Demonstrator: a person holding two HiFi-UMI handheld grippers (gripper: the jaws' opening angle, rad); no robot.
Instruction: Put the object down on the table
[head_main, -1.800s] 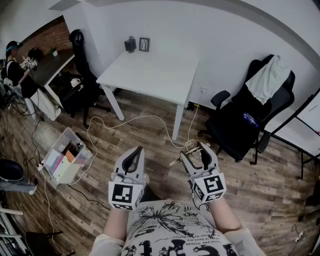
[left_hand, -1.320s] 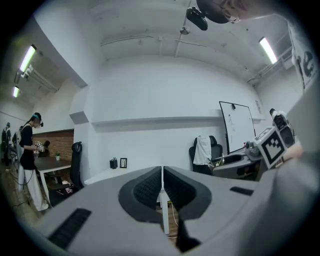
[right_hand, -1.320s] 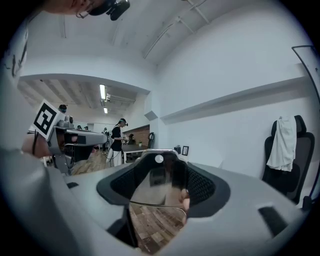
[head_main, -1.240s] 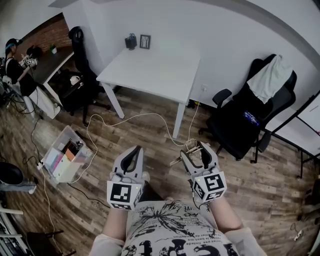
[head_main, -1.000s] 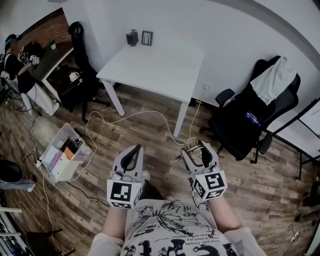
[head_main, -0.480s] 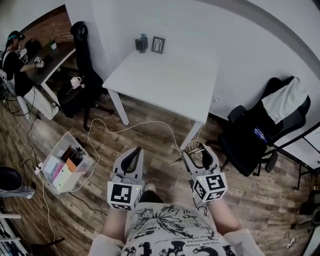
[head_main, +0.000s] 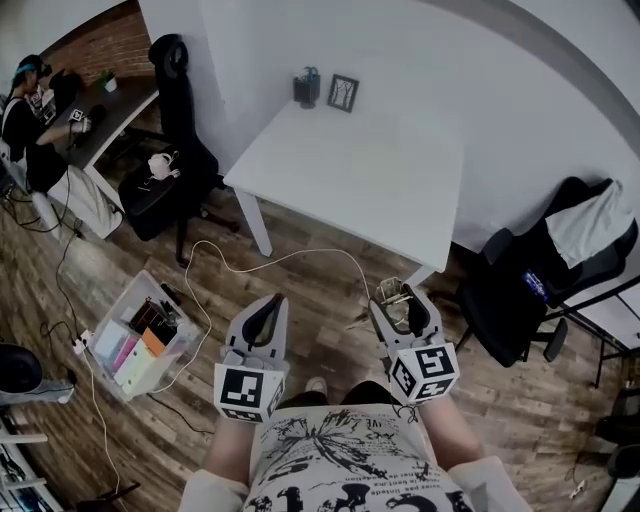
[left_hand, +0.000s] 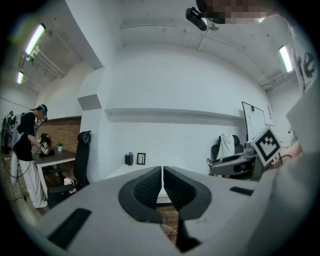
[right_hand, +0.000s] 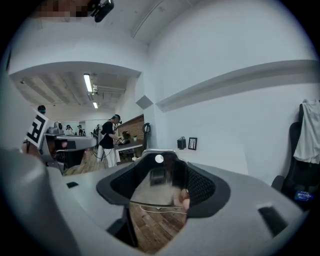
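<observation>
Carriage seemed in hand: the object (head_main: 386, 292) was clamped in the right gripper (head_main: 402, 303), the left gripper (head_main: 267, 305) closed empty; the table (head_main: 350, 170) at twelve o'clock was yet to be reached.

The person wears a white T-shirt (head_main: 330, 455) with a black sketch-like print and block lettering, and short pale sleeves (head_main: 487, 478). The left gripper (head_main: 267, 310) and right gripper (head_main: 402, 300) have light grey moulded bodies with black ribbed pads (left_hand: 148, 189). Each carries a cube (head_main: 244, 390) of black-and-white square markers.
</observation>
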